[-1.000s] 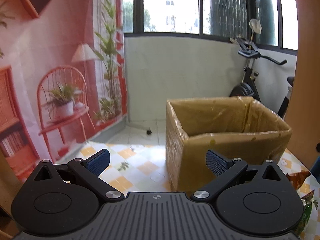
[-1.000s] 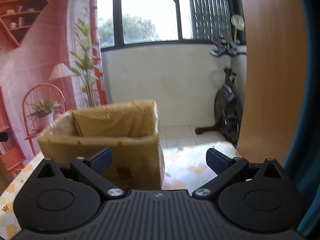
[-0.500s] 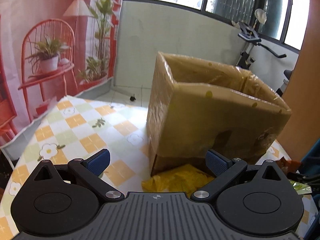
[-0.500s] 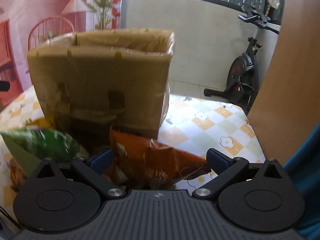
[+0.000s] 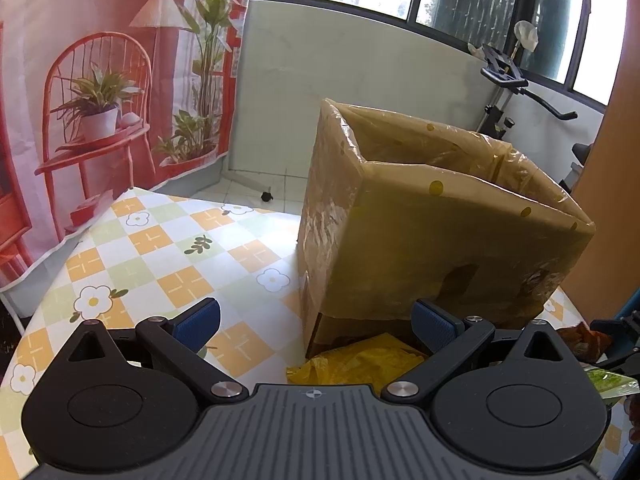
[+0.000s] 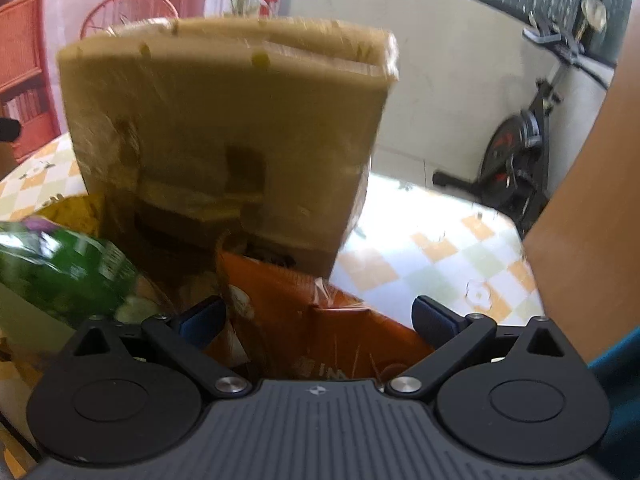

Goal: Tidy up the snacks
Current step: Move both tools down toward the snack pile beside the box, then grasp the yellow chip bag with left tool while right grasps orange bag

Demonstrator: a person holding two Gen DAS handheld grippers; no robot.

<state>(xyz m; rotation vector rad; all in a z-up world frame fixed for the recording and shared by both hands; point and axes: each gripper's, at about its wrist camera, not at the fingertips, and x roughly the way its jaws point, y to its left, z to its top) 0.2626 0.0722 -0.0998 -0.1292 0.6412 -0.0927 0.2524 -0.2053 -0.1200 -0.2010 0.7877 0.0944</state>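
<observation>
Step in hand, likely: right gripper taking the orange snack bag lying against the foot of the lined cardboard box; centre the bag's edge before pinching. Its jaws stand wide, bag between, contact unclear through blur. Left gripper wide, empty, above the yellow packet.

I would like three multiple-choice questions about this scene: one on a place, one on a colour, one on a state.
1. Where does the yellow plastic snack bag lie?
A. inside the box
B. on the table at the box's foot
C. on the floor

2. What colour is the snack bag between the right gripper's fingers?
A. orange
B. blue
C. white

3. How is the left gripper?
A. shut on a bag
B. open, holding nothing
C. out of view

Answers: 1 B, it lies against the plastic-wrapped cardboard box; 2 A, orange foil shows; 3 B, its pads stand apart.
</observation>
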